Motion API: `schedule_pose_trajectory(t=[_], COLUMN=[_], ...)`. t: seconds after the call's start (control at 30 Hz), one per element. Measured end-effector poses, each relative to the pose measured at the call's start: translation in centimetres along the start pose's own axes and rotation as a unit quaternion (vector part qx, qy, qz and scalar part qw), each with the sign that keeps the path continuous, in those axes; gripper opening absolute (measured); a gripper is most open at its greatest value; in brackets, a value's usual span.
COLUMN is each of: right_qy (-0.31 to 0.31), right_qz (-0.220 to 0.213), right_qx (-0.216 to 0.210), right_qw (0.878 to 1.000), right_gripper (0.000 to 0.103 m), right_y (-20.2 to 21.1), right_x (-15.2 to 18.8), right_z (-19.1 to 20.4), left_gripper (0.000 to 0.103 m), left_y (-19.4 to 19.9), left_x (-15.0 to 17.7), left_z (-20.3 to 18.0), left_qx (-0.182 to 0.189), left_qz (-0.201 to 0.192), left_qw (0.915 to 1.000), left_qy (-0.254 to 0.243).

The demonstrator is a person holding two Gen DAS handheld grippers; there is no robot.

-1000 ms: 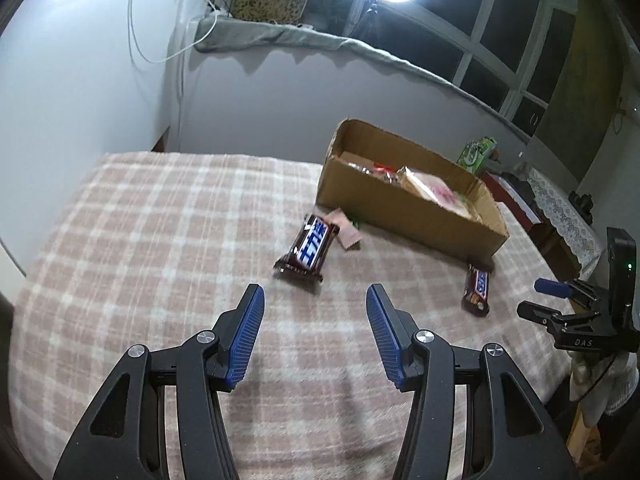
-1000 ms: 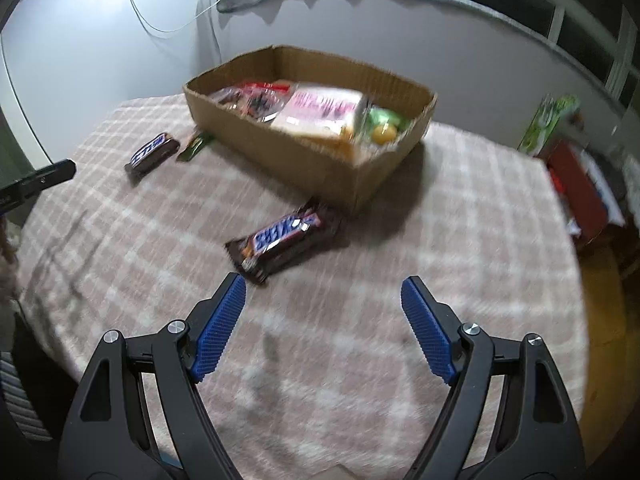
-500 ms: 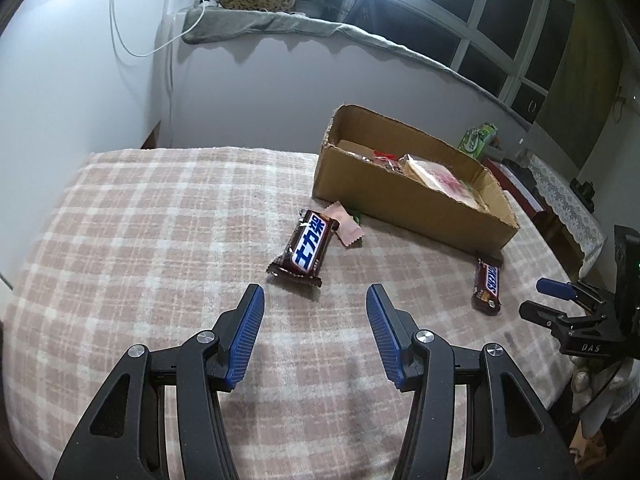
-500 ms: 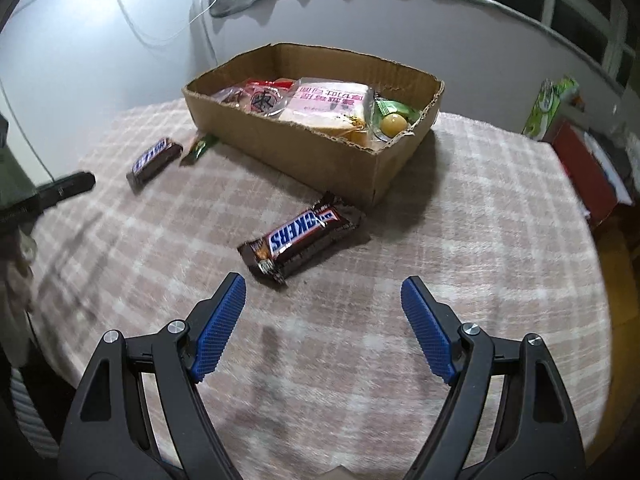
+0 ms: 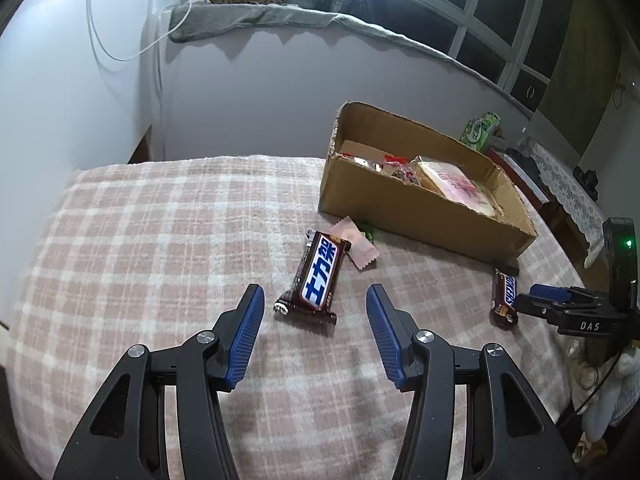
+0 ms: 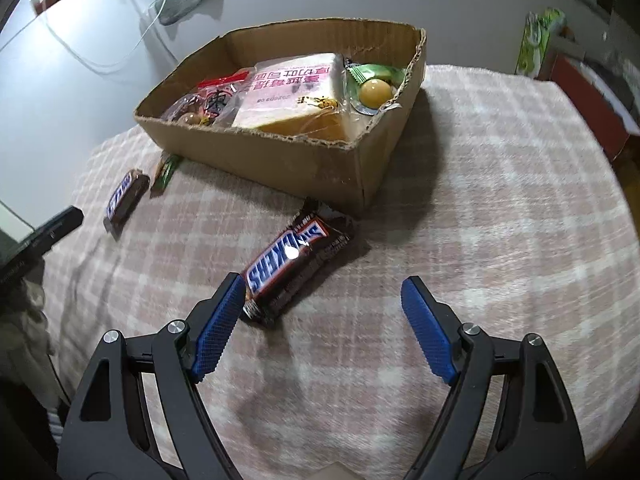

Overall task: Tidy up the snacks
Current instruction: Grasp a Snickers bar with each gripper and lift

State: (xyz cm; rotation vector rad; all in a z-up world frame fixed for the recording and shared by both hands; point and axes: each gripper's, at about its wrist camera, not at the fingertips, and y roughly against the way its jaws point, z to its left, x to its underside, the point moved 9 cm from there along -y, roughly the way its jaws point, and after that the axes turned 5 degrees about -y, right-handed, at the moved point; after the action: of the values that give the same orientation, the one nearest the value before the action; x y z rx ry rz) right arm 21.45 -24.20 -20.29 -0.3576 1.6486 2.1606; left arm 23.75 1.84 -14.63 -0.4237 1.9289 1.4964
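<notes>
- Left wrist view: the left tool [image 5: 315, 300] is held open and empty over the checked counter [image 5: 140, 240]. A bar [image 5: 320, 274] lies just ahead of its fingers, beside a pink packet [image 5: 360, 246]. The box [image 5: 420, 212] stands beyond.
- Right wrist view: the right tool [image 6: 322, 292] is spread wide, gripping nothing. A second bar [image 6: 294, 258] lies just beside its left finger, near the box's [image 6: 288, 160] corner.

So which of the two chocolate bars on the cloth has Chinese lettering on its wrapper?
The bar in front of the left claw, beside the pink sachet: Chinese-lettered bar. The other bar reads Snickers.
</notes>
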Motion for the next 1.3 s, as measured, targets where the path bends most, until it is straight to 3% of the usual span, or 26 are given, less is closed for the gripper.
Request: schedule_pose_trajectory(t=[0.2,0.3,0.67,0.83,0.97,1.1,1.3], right_qy=[0.003,0.008,0.077,0.096,0.112,0.125,0.130], right_qz=[0.002,0.007,0.014,0.019,0.022,0.022,0.019], right_qx=[0.008,0.014,0.065,0.068,0.067,0.064,0.058], right_qw=[1.000,1.000,0.995,0.993,0.991,0.990,0.990], right_gripper=[0.082,0.074,0.061,0.052,0.040,0.033,0.031], right_y=[-1.0,-1.5,-3.0,-3.5,-3.5,-3.2,-2.9], right_x=[-0.6,-0.8,-0.6,-0.7,-0.5,0.1,0.6], right_z=[1.3,1.9,4.1,5.2,5.7,6.0,6.2], left_gripper=[0.052,0.052,0.052,0.042,0.026,0.026,0.026], left_y=[-1.9,-2.8,-5.4,-5.7,-5.6,-5.3,-4.5], left_x=[-0.6,-0.9,-0.8,-0.7,-0.7,-0.4,0.5], left_z=[-0.2,-0.1,0.0,0.0,0.2,0.0,-0.2], left_qx=[0.000,-0.002,0.002,0.002,0.002,-0.001,-0.004], left_qz=[0.015,0.020,0.041,0.039,0.038,0.036,0.037], left_qw=[0.9997,0.9995,0.9984,0.9985,0.9987,0.9987,0.9985], left_qy=[-0.018,-0.025,-0.037,-0.037,-0.035,-0.037,-0.039])
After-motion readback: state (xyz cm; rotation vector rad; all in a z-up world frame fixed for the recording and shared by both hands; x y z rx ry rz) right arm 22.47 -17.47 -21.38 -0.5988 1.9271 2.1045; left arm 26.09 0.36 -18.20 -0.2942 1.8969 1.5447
